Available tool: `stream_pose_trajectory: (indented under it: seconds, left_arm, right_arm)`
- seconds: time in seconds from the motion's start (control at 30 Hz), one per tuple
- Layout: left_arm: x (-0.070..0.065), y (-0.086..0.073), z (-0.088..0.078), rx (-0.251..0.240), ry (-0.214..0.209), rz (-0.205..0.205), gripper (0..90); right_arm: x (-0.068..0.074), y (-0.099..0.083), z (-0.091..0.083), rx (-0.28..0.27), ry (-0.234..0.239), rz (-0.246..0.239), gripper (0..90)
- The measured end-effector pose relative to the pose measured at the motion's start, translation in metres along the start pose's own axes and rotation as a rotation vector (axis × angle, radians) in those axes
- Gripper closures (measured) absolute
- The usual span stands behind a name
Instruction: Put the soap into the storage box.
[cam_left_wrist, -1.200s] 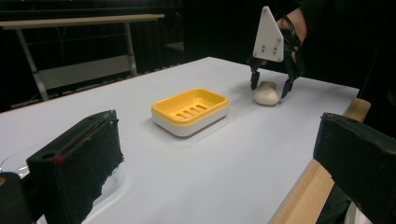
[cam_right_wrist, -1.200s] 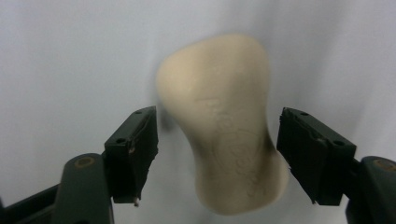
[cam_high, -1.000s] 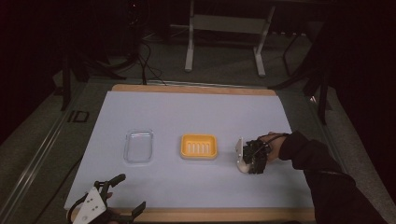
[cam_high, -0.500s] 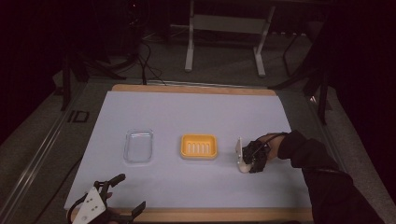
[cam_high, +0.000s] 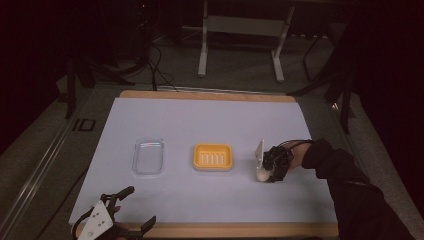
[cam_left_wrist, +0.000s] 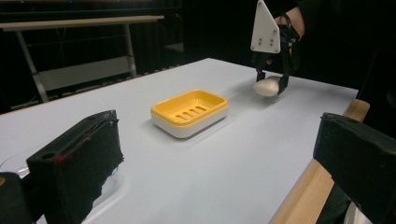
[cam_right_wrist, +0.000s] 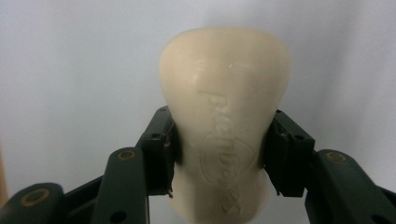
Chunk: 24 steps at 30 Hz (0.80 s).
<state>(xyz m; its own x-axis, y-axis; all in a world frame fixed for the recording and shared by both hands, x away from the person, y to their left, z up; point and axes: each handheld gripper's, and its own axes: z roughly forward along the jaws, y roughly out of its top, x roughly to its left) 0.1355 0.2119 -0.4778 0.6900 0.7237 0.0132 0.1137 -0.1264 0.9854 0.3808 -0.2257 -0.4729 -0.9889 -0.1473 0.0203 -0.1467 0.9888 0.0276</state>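
Soap bar, cream-coloured with raised lettering, is clamped across its waist by the right claw; both pads press its narrow sides. In the high view we find the bar at about 3 o'clock on the table, low over the white surface or touching it; we cannot tell which. The left gripper view shows it hanging between the jaws of the right claw, which points downward.

Grip reasoning: holding at the waist, we judge, keeps the wider ends from slipping through and leaves the underside free for setting down.

Yellow soap dish sits at table centre, just to the 9 o'clock side of the bar, slotted floor empty. We judge it the likely destination; its low rim is the one edge the bar must clear. Nothing stands between bar and dish.

Clear plastic tray lies further toward 9 o'clock, well apart from the dish and empty.

Left claw rests at the 7 o'clock corner near the wooden table edge, jaws spread wide, nothing between them. Its own view confirms this: two black pads far apart, dish visible through the gap. It is out of the working path.

Beyond the table at 12 o'clock is a dark floor with a metal stand and cables, not in the way.
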Motion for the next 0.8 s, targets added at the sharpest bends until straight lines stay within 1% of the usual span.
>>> stream_pose_trajectory:
  seconds: [0.03,0.07,0.17,0.23,0.33,0.43,0.47,0.5,0.53,0.57,0.6,0.73,0.77,0.8]
  left_arm:
    - [0.0,0.0,0.0,-0.001,-0.001,0.0,1.2]
    - [0.0,0.0,0.0,-0.001,0.0,0.0,1.1]
    - [0.0,0.0,0.001,0.009,0.005,0.0,1.1]
    - [0.0,-0.001,0.002,0.013,0.001,-0.002,1.1]
    - [0.0,0.0,0.004,0.014,-0.012,0.001,1.1]
    - [0.0,0.0,0.006,0.011,-0.02,-0.001,1.2]
    - [0.0,0.0,0.007,0.01,-0.024,-0.002,1.1]
    - [0.001,0.0,0.007,0.01,-0.026,-0.002,1.1]
    - [0.001,0.0,0.008,0.009,-0.027,-0.003,1.1]
    - [0.001,0.0,0.008,0.008,-0.029,-0.004,1.2]
    - [0.001,0.001,0.009,0.007,-0.032,-0.003,1.2]
    - [0.002,0.001,0.012,0.005,-0.04,-0.004,1.1]
    - [0.002,0.001,0.014,0.01,-0.039,-0.003,1.1]
    - [0.003,0.001,0.016,0.016,-0.037,-0.003,1.2]
  right_arm:
    - [0.0,0.0,-0.001,-0.004,-0.003,0.005,49.7]
    - [0.0,-0.001,-0.003,-0.023,0.0,0.007,49.7]
    - [0.001,-0.002,-0.006,-0.034,-0.006,0.013,49.7]
    - [-0.001,-0.003,-0.01,-0.048,-0.013,0.032,49.7]
    - [0.0,-0.004,-0.014,-0.043,-0.012,0.044,49.7]
    - [0.001,-0.005,-0.016,-0.052,-0.018,0.05,49.7]
    - [0.0,-0.006,-0.019,-0.071,-0.017,0.062,49.7]
    - [0.001,-0.007,-0.02,-0.074,-0.023,0.076,49.7]
    - [0.001,-0.007,-0.02,-0.074,-0.023,0.076,49.7]
    - [0.001,-0.008,-0.022,-0.095,-0.031,0.082,49.7]
    - [0.001,-0.009,-0.024,-0.102,-0.035,0.09,49.7]
    - [0.001,-0.01,-0.029,-0.113,-0.041,0.092,49.7]
    - [0.002,-0.01,-0.031,-0.108,-0.044,0.101,49.7]
    - [0.002,-0.01,-0.033,-0.106,-0.049,0.098,49.8]
